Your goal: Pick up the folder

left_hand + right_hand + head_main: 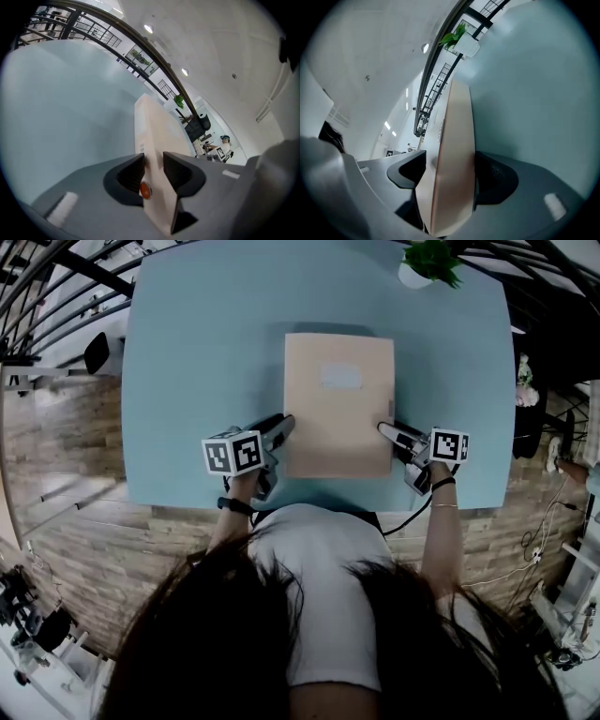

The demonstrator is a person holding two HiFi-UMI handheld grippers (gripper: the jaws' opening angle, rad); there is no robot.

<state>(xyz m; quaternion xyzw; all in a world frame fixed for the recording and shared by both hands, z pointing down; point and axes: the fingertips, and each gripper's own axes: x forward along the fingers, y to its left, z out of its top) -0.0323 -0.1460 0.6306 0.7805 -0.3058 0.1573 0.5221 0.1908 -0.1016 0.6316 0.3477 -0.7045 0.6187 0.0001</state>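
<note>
Likely light and floppy, the folder (338, 418) lies flat on the table (187, 352) in the head view, best held by both side edges. Left gripper view: the left gripper (153, 159) pinches 1 edge. Right gripper view: the right gripper (450, 157) stands spread around the other.
</note>
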